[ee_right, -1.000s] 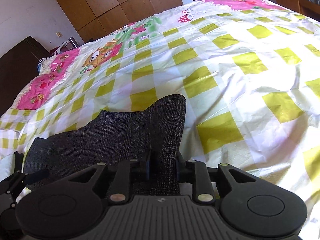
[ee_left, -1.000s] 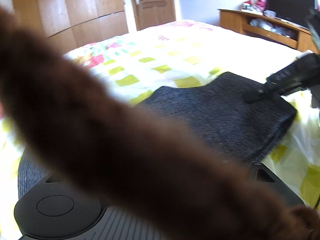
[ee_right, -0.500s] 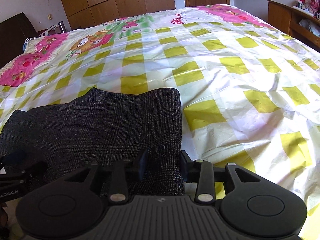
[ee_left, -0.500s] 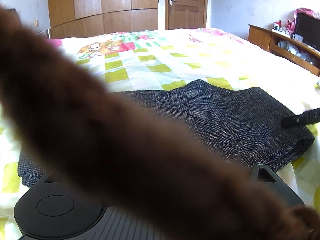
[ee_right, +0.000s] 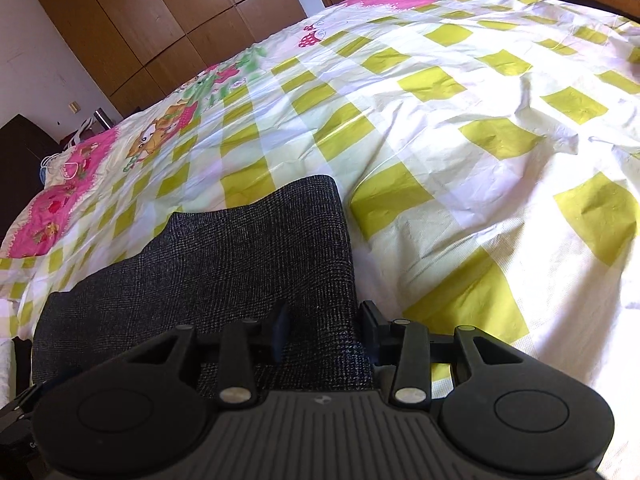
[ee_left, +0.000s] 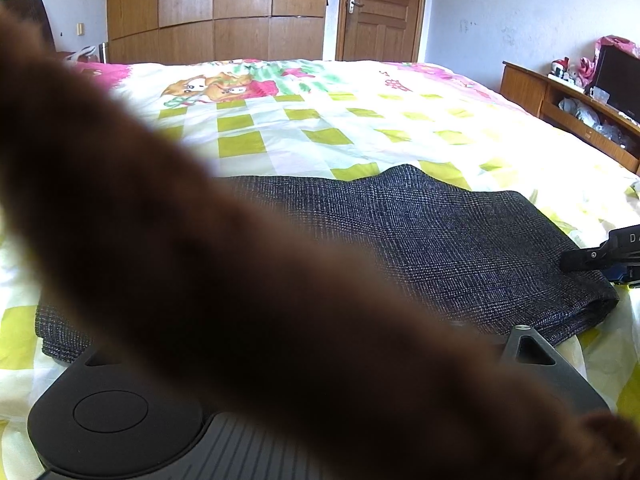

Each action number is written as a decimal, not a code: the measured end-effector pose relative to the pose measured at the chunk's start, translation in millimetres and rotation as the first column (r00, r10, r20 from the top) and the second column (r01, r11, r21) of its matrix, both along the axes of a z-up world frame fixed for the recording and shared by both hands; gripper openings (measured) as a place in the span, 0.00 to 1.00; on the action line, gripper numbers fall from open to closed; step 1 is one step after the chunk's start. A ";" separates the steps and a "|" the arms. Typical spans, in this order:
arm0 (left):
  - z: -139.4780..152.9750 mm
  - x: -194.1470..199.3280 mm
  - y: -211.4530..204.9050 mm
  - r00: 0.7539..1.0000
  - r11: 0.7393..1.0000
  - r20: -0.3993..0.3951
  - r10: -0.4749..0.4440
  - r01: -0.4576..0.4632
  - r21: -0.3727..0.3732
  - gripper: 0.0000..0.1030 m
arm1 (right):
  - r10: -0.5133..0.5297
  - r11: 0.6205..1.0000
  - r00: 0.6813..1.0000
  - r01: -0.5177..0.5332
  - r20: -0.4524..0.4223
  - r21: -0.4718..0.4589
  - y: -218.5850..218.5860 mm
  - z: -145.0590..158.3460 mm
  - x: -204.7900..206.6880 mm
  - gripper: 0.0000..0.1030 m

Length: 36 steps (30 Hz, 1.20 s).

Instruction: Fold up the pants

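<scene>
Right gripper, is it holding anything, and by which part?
Nothing is held. The right gripper has just been opening; the near edge of the folded pants lies loose between its fingers.

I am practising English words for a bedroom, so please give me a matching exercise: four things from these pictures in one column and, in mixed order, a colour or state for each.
Things:
1. pants
2. bed cover
3. door
4. screen

Colour or state:
A. brown wood, closed
B. black, standing on the wooden shelf
C. dark grey, lying flat
D. white with yellow-green squares

Right pairs: 1-C, 2-D, 3-A, 4-B
</scene>
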<state>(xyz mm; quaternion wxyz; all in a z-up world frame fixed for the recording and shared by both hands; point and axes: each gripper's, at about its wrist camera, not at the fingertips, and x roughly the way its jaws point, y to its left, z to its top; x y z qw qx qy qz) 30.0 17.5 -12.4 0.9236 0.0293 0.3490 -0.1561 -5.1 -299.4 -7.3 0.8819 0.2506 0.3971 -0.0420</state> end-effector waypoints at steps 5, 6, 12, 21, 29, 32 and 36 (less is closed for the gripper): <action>-1.0 0.1 -1.9 1.000 1.000 0.002 0.000 0.000 0.015 0.87 | -0.018 0.999 1.000 0.017 0.013 0.040 -4.5 -0.6 -3.4 0.51; -1.2 0.1 -2.5 1.000 1.000 0.002 -0.001 0.001 0.018 0.87 | -0.023 0.999 1.000 0.022 0.017 0.049 -5.7 -0.6 -4.5 0.51; -1.5 -0.7 -2.0 1.000 1.000 0.005 0.003 -0.003 0.014 0.88 | -0.042 0.993 0.998 0.037 0.041 0.109 -12.8 -2.2 -9.4 0.51; 2.3 -3.5 8.5 0.999 0.998 0.015 0.043 -0.042 -0.043 0.88 | -0.047 0.981 0.994 0.028 0.099 0.192 -19.3 -2.8 -14.7 0.60; 3.2 -2.6 11.4 0.997 0.996 0.022 0.077 -0.075 -0.053 0.88 | 0.001 0.986 1.000 -0.005 0.025 0.164 -16.2 -9.0 -0.2 0.64; 1.6 -3.9 5.4 0.998 0.998 0.030 0.064 -0.063 -0.022 0.88 | -0.021 0.980 0.999 0.015 0.030 0.197 -22.5 -10.8 -1.2 0.64; -0.8 -5.5 -0.7 0.998 0.999 0.036 0.042 -0.042 0.005 0.90 | -0.059 0.971 0.998 0.050 0.032 0.233 -31.6 -13.3 -4.0 0.63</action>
